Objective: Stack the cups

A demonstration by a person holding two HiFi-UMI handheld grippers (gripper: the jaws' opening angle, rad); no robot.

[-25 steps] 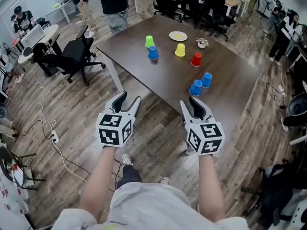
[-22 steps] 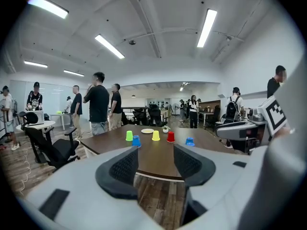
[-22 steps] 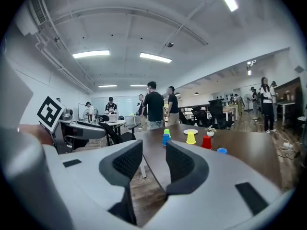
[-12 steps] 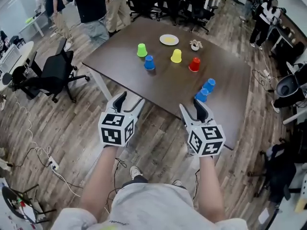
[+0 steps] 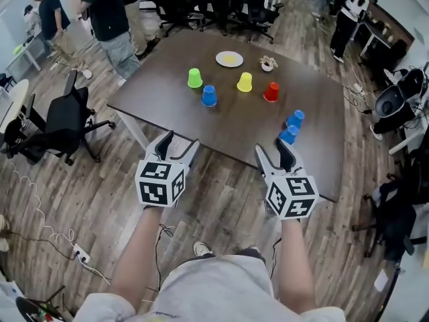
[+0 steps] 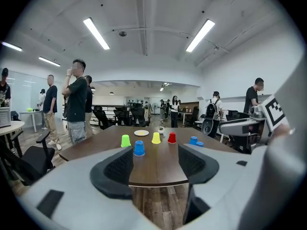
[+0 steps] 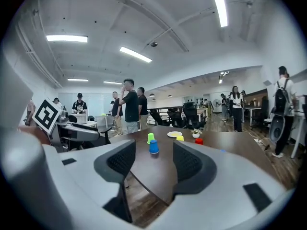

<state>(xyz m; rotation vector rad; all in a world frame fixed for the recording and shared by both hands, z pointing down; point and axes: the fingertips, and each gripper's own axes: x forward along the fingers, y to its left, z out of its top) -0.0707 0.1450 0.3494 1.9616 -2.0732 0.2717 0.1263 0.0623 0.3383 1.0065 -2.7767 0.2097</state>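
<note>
head view, tongs: your left tongs (image 5: 179, 143) and right tongs (image 5: 273, 149) both hang over the floor, just short of the near edge of the desk (image 5: 234, 129). Nothing is in either.
head view, cups: green cup (image 5: 194, 78), lone blue cup (image 5: 209, 95), yellow cup (image 5: 245, 82) and red cup (image 5: 271, 92) stand apart, upside down, on the far half of the desk. The blue pair (image 5: 289, 135) sits close together nearest your right tongs. Nothing is stacked yet.
left gripper view, tongs: released. The jaws have just been opening, with only desk edge and floor between them and the cups well ahead.
right gripper view, tongs: released too and just been opening, nothing between the pads. The lone blue cup lines up in the gap but far off.
step: approach, before the first pick.
next move: probably carry on over the desk edge. The blue pair looks the quickest reach for your right tongs. Keep the jaws wide, straddle one cup, then clench.
</note>
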